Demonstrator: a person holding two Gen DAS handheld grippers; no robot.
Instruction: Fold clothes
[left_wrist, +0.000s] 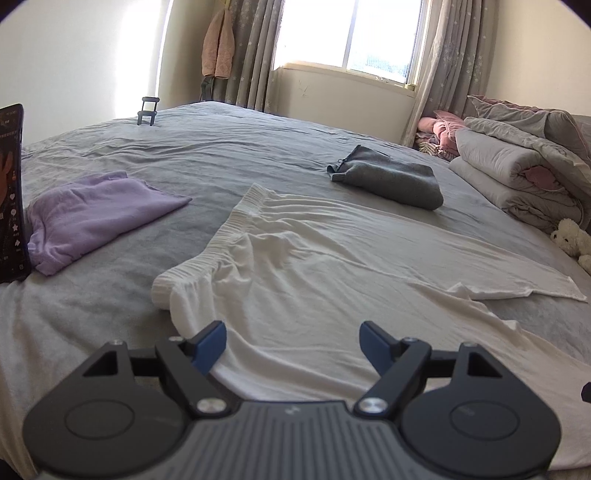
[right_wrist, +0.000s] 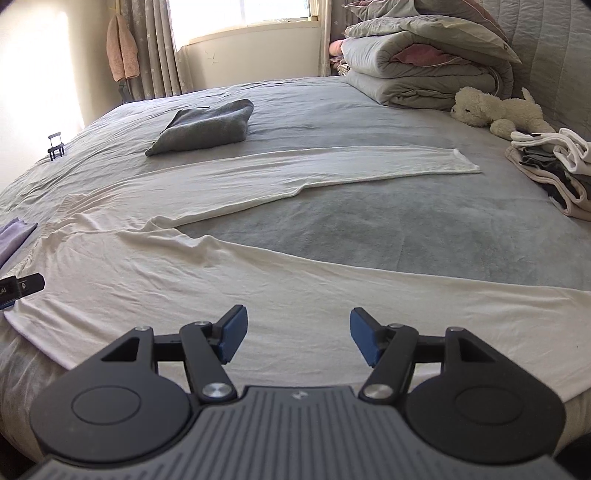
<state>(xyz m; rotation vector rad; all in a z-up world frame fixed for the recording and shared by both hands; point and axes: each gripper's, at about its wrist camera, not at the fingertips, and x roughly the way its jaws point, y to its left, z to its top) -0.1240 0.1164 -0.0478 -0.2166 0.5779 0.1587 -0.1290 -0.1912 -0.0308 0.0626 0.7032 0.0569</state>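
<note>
The letters "AI" show on the left gripper (right_wrist: 22, 287) at the right wrist view's left edge (the rest is cut off). A phone (left_wrist: 11, 192) shows text too small to read. White trousers (left_wrist: 295, 258) lie spread flat on the grey bed (left_wrist: 221, 147). Both the left and the right gripper (right_wrist: 295, 334) point downward over them, jaws apart, gripping nothing.

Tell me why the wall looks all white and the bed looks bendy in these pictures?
Left wrist view: sun through the window washes out the wall into glare, and the fisheye lens curves the bed edge. Right wrist view: the same glare sits on the wall at the left, the bed bulges like a dome, and the white trousers stay sharp and evenly lit.
</note>
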